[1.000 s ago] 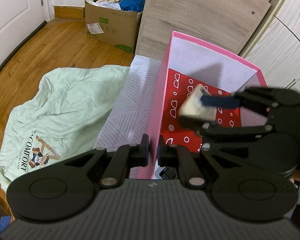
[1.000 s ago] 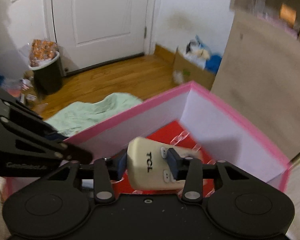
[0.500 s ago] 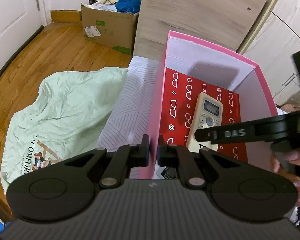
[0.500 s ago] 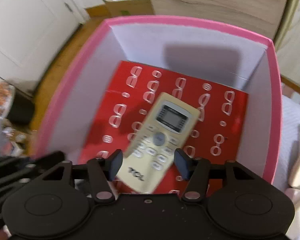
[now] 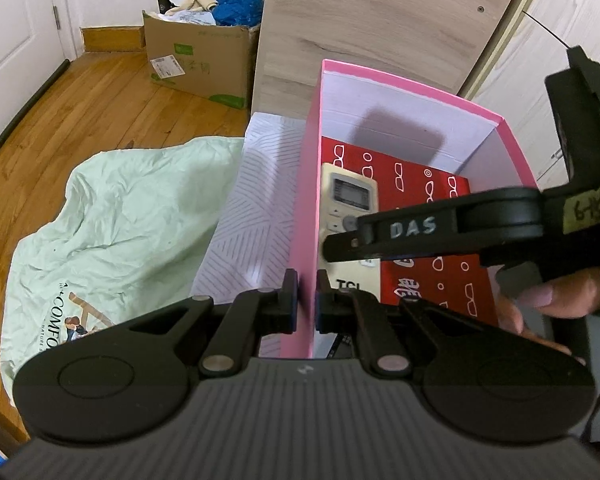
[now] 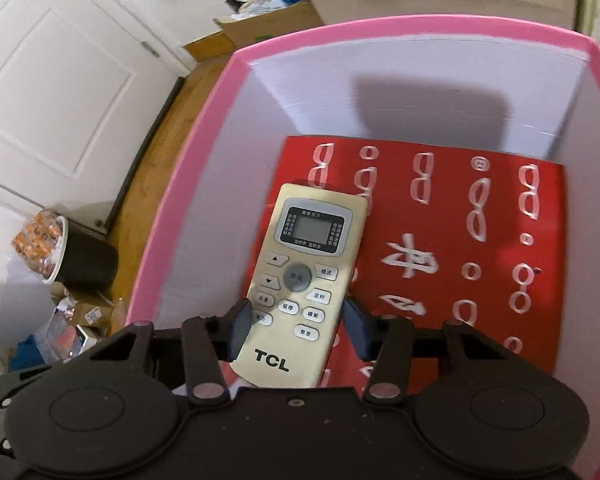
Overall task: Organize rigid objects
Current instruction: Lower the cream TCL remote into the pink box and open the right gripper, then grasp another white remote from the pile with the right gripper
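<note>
A pink box [image 5: 306,200] with white inner walls stands on the bed. My left gripper [image 5: 304,300] is shut on its near-left wall. Inside, a beige TCL remote [image 6: 308,272] lies face up on a red printed packet [image 6: 460,240], close to the left wall. My right gripper [image 6: 298,326] reaches down into the box with the remote's lower half between its fingers. Its jaws are closing, and a thin gap shows at the right pad, so the pads do not press. In the left wrist view the remote [image 5: 348,196] is partly hidden behind a right finger [image 5: 380,236].
A pale green quilt [image 5: 112,216] and a striped sheet [image 5: 256,208] lie left of the box. A wooden board [image 5: 380,24] and a cardboard box [image 5: 196,60] stand behind. A person's hand [image 5: 560,292] holds the right gripper. A door [image 6: 60,80] and bin [image 6: 60,256] are at left.
The right gripper let go of the remote, which now lies flat in the box. The gripper rolled, sank lower, and its fingers now flank the remote. The left gripper kept still.
</note>
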Demonstrator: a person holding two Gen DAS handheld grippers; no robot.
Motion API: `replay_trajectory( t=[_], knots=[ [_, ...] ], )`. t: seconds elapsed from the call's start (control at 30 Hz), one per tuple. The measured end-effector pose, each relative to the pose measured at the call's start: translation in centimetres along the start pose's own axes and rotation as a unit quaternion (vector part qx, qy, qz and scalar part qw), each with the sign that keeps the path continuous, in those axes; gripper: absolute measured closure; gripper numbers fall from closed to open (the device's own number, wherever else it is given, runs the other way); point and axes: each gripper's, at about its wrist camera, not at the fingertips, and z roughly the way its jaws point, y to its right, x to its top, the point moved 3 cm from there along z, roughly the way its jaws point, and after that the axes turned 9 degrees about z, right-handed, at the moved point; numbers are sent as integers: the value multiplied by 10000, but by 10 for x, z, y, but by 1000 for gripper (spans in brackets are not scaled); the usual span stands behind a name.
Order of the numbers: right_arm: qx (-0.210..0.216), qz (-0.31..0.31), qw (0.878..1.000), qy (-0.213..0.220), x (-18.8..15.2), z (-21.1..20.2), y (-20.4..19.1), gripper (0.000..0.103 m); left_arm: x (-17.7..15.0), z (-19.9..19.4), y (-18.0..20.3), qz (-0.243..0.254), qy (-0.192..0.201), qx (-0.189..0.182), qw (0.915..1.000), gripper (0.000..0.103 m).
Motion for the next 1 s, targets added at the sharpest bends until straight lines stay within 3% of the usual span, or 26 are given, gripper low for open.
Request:
replay_trajectory(
  t=[0.2, 0.33, 0.6, 0.8, 1.0],
  knots=[
    [320, 493, 9981, -154, 2, 2, 6, 47, 1, 0, 0, -53, -3, 33, 10000, 97],
    [461, 327, 9983, -157, 2, -8, 9, 46, 1, 0, -1, -50, -4, 60, 10000, 97],
    [852, -551, 9943, 329, -12, -99, 15, 45, 2, 0, 2, -25, -23, 122, 9999, 97],
    [717, -813, 9922, 620, -39, -164, 46, 45, 4, -2, 4, -7, -14, 187, 9998, 98],
    [221, -658, 9918, 1076, -57, -208, 101, 45, 4, -4, 8, 81, 18, 276, 9996, 98]
  ],
)
